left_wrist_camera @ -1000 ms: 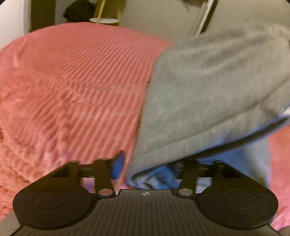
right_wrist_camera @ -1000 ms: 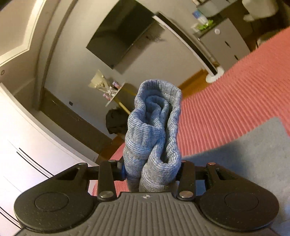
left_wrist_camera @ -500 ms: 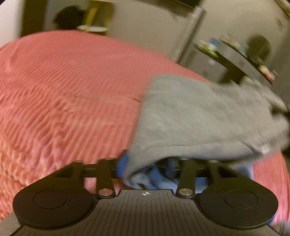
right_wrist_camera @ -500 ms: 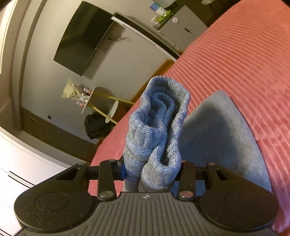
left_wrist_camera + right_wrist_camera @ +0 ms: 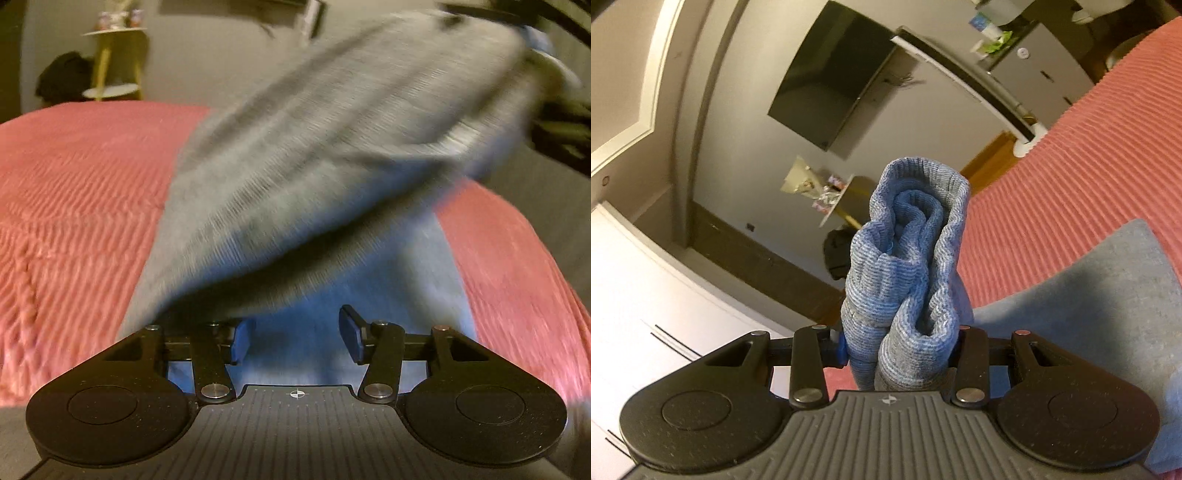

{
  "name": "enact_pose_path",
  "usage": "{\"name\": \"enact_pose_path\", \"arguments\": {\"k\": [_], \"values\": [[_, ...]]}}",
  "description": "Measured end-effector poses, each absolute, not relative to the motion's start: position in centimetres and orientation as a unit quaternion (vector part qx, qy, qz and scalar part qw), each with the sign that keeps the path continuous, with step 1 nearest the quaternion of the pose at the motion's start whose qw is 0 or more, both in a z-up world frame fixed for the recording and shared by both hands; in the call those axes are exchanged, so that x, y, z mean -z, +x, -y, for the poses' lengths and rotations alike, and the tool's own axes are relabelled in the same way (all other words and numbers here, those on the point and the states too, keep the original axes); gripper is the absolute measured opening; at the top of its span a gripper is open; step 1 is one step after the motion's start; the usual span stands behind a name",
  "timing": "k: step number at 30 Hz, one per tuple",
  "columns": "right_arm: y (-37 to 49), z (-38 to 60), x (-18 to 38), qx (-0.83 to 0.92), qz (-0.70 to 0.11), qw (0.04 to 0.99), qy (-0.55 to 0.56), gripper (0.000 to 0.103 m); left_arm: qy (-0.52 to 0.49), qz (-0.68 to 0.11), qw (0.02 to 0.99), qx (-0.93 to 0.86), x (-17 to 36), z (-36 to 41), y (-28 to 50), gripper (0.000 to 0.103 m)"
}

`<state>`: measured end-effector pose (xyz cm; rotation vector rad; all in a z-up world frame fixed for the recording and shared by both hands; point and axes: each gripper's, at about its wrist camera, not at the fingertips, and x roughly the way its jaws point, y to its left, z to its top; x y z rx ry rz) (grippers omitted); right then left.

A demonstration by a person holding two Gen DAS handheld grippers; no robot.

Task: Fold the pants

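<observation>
Two grippers: left gripper gapes; right gripper clamps bunched grey-blue pants.

Pants lie on bedspread, upper layer lifted off lower one and rising to the right. L gripper sits just above lower layer, jaws apart, nothing betw. R gripper clamps bunched cuff, rest of pants trailing right. Side table behind bed, left.

Dim, warm indoor light. The grey pants smear with motion blur at the left wrist; the right-wrist view is sharp, its edges bowed.
</observation>
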<state>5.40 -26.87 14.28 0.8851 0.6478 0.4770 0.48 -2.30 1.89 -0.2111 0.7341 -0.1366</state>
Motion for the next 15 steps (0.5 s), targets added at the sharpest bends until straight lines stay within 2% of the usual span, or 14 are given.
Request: {"name": "enact_pose_path", "arguments": {"k": [1,2,4,9,15], "values": [[5.2,27.0,-14.4,-0.226,-0.304,0.827,0.415,0.039,-0.098,-0.367,0.924,0.048,-1.5,2.1,1.3,0.044],[5.0,27.3,-14.5,-0.226,-0.303,0.829,0.413,0.039,-0.086,-0.376,0.923,0.022,-1.2,1.8,1.8,0.026],[5.0,28.0,-14.4,-0.221,-0.304,0.831,0.410,0.039,-0.065,-0.387,0.919,-0.043,-0.7,0.9,2.3,0.004],[4.9,30.6,-12.3,-0.180,-0.318,0.825,0.432,0.039,-0.164,-0.394,0.903,-0.047,-1.2,-3.5,2.0,0.006],[4.2,32.6,-8.3,-0.151,-0.349,0.814,0.438,0.039,-0.197,-0.388,0.899,-0.057,-1.7,-4.7,1.2,0.006]]}}
